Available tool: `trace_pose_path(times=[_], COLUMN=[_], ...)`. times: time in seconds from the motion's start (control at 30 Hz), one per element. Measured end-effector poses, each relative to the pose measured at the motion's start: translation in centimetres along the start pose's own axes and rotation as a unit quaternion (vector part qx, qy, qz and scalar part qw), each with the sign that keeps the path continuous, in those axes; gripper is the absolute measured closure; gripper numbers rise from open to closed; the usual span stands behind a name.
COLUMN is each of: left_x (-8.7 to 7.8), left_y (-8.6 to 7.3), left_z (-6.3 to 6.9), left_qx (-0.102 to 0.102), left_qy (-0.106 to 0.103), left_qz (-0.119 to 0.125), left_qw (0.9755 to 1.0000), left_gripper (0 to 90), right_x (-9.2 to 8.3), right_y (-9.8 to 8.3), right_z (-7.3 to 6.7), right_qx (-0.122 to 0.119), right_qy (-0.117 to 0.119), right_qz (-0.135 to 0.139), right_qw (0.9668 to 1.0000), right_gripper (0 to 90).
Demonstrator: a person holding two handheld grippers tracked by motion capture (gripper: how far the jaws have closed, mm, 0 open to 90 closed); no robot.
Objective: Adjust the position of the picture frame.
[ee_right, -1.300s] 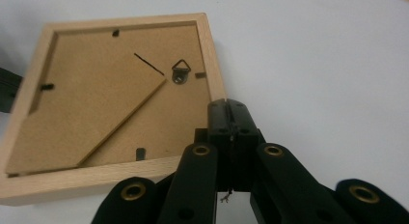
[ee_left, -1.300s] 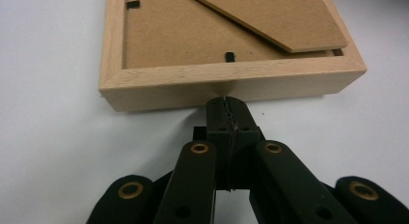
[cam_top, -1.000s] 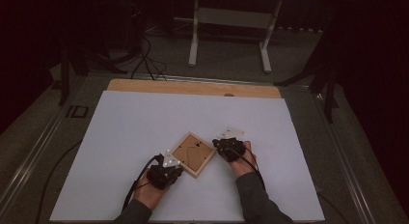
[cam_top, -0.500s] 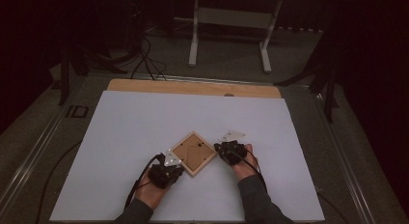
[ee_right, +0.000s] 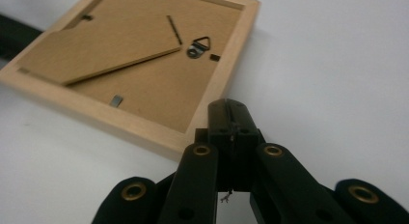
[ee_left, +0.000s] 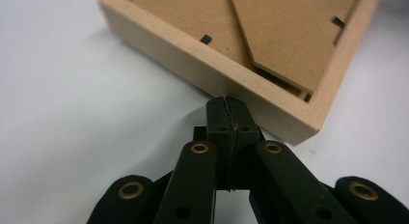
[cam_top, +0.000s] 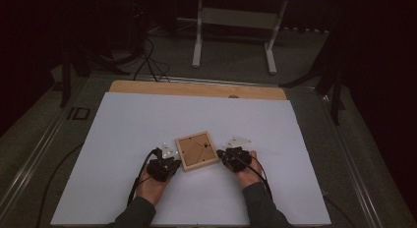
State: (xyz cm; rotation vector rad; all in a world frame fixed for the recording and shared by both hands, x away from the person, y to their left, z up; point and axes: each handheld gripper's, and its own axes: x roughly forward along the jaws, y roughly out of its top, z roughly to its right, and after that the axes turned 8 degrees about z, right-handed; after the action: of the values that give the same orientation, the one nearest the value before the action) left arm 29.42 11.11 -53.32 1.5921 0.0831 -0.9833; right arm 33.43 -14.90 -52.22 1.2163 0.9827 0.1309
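High view: wooden picture frame (cam_top: 197, 150) lies face-down near the front edge of the white table (cam_top: 123, 129), between the two grippers. A second ago it sat as a diamond — now it has turned nearer square to the table edge. Left gripper (cam_top: 169, 156) has slid in along its left side.

Left gripper view: jaws pressed together, holding nothing, tip (ee_left: 226, 105) against the frame's side — pushing, it seems.

Right gripper view: right gripper (ee_right: 230, 108) likewise closed and empty, tip at the frame's rim, bracing. Squaring-up looks nearly finished.
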Motion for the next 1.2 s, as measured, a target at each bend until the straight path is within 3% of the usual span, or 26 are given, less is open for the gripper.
trace_pose_path(times=[0.17,0.43,0.9,1.2], left_x=[0.1,0.4,0.6,1.1], left_y=[0.0,0.6,0.6,0.7], left_z=[-0.9,-1.6,-2.2,-2.0], left_qx=[-0.015,-0.021,-0.021,-0.023], left_qy=[0.013,0.026,0.024,0.018], left_qz=[0.005,0.009,0.016,0.026], left_qw=[0.9998,0.9994,0.9994,0.9992], left_gripper=[89.8,89.8,89.8,89.8], right_x=[0.3,0.5,0.7,0.5], right_y=[0.1,0.1,0.2,0.2], right_z=[-0.8,-1.0,-1.2,-0.9], right_qx=[-0.002,0.005,0.010,0.005], right_qy=[0.007,0.010,0.009,-0.004], right_qz=[0.004,0.009,0.010,0.008], right_qw=[1.0000,0.9999,0.9999,1.0000], right_gripper=[89.9,89.9,89.9,89.9])
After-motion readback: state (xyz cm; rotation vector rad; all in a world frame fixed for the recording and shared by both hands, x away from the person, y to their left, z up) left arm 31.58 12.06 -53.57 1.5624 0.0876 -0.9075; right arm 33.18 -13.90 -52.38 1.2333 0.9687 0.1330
